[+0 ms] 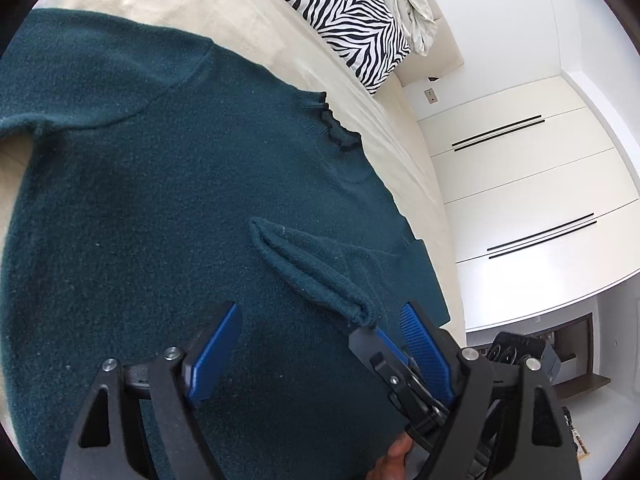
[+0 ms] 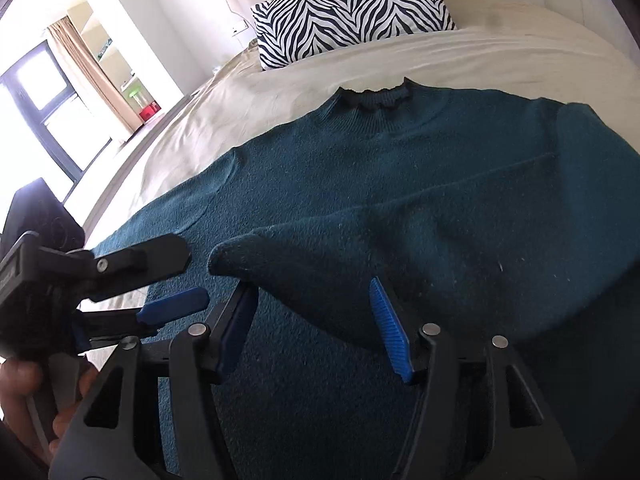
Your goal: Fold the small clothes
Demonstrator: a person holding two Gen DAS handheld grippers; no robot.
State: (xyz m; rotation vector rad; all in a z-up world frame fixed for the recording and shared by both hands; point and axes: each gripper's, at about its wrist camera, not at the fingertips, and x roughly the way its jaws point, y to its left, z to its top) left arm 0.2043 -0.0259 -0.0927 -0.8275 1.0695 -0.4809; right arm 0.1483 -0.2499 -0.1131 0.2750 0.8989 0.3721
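A dark teal knit sweater [image 1: 160, 200] lies flat on the cream bed, ruffled collar [image 1: 338, 128] toward the pillows. One sleeve is folded over the body, its cuff [image 1: 360, 312] near the hem. It also shows in the right wrist view [image 2: 400, 184], with the folded sleeve end [image 2: 248, 252] in front. My left gripper [image 1: 320, 332] is open, low over the sweater, with the cuff between its blue pads. My right gripper [image 2: 312, 312] is open, with the sleeve end lying between its fingers. The left gripper also shows at the left of the right wrist view [image 2: 176, 276].
A zebra-print pillow [image 2: 352, 20] and crumpled white bedding [image 1: 412, 8] sit at the head of the bed [image 2: 520, 52]. White wardrobe doors [image 1: 520, 184] stand beside the bed. A window with curtains [image 2: 80, 80] is on the other side.
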